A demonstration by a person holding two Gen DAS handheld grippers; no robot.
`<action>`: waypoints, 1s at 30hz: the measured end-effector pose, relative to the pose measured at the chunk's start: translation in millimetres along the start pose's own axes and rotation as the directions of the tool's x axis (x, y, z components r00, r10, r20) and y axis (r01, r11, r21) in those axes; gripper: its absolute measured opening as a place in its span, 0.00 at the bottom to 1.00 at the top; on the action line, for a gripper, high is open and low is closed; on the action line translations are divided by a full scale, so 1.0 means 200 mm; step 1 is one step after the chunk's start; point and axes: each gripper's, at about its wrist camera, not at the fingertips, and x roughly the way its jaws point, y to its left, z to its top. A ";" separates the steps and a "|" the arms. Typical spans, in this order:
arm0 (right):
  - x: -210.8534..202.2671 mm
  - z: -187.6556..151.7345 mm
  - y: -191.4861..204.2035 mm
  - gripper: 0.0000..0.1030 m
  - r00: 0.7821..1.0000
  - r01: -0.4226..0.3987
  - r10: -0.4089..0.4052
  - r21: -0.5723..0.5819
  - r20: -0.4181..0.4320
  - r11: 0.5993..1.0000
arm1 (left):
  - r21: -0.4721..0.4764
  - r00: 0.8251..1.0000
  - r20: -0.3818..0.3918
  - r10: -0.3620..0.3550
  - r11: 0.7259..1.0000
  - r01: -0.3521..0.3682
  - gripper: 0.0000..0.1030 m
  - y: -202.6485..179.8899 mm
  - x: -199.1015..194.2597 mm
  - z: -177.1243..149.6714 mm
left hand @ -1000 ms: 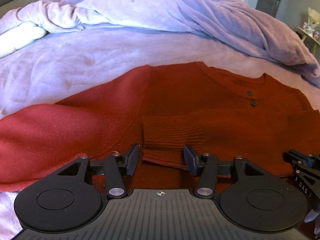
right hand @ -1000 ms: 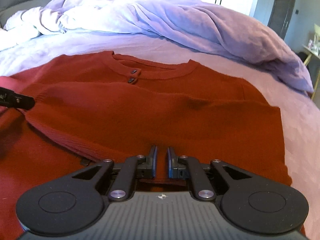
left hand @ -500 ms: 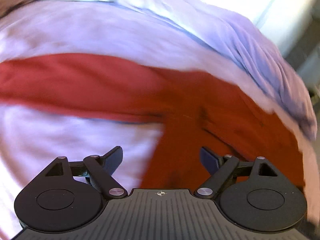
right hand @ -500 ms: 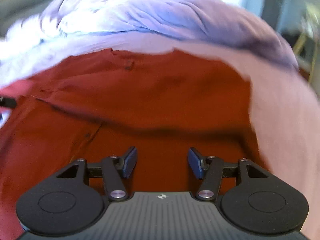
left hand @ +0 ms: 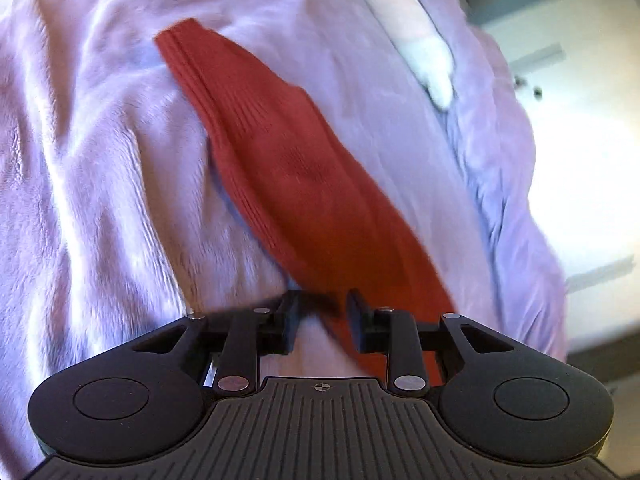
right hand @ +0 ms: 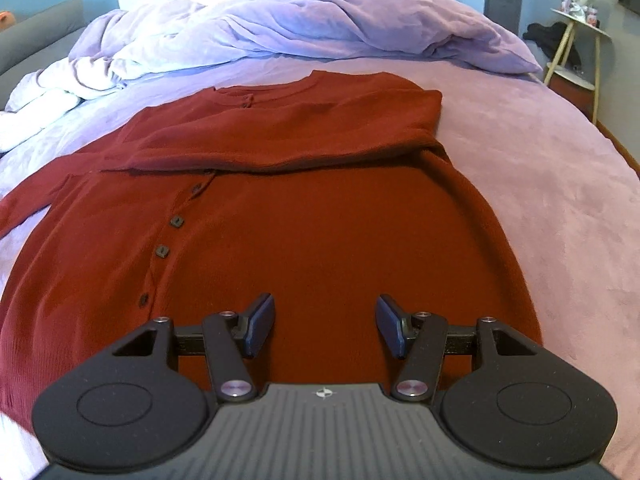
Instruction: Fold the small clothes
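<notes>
- While the red knitted button-front cardigan lies flat on the lilac plush bedspread, its right sleeve is folded across the chest, below the neckline.
- Over the cardigan's lower hem hovers the right gripper, fingers spread wide and holding nothing.
- Out from the cardigan's left side, the ribbed-cuff left sleeve stretches straight over the bedspread.
- At that sleeve's near end sits the left gripper, jaws narrowly parted around the knit; whether they pinch it I cannot tell.

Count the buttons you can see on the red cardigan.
5 buttons: one at the collar, four down the front. The folded sleeve may hide more.
</notes>
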 end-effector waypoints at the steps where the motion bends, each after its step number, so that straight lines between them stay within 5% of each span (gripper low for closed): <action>1: 0.00 0.00 0.01 0.55 1.000 -0.003 0.003 0.000 0.000 1.000 | -0.024 1.000 0.014 -0.008 1.000 0.008 0.29 0.01 0.01 0.02; 7: 0.02 0.02 0.07 0.55 1.000 -0.021 0.021 0.000 0.000 1.000 | -0.180 0.995 0.090 -0.033 0.982 0.049 0.27 0.13 0.00 0.14; 10: 0.02 0.02 0.07 0.55 1.000 -0.013 0.013 -0.007 -0.004 1.000 | -0.222 0.995 0.094 -0.028 0.974 0.049 0.07 0.18 -0.01 0.19; 11: 0.02 0.02 0.07 0.55 1.000 -0.014 0.014 -0.006 -0.004 1.000 | -0.232 0.996 0.085 -0.027 0.972 0.046 0.09 0.19 0.00 0.20; 16: 0.02 0.03 0.05 0.55 1.000 -0.015 0.015 0.023 -0.001 1.000 | -0.061 0.992 0.108 -0.066 0.996 0.073 0.08 0.06 -0.09 0.18; 19: 0.01 0.03 0.03 0.55 1.000 -0.021 0.020 0.036 0.007 0.999 | 0.102 0.985 0.076 -0.157 0.984 0.149 0.08 -0.18 -0.15 0.10; 22: 0.00 0.03 0.02 0.55 0.999 -0.025 0.024 0.046 0.021 0.999 | 0.320 0.965 -0.023 -0.262 0.912 0.255 0.08 -0.54 -0.21 -0.11; 25: -0.01 0.04 0.00 0.55 0.999 -0.031 0.029 0.073 0.033 0.997 | 0.514 0.935 -0.166 -0.313 0.782 0.353 0.09 -0.89 -0.23 -0.45; 30: -0.03 0.05 -0.02 0.55 0.997 -0.058 0.053 0.103 0.050 0.993 | 0.630 0.882 -0.435 -0.181 0.639 0.441 0.44 -1.08 -0.06 -1.08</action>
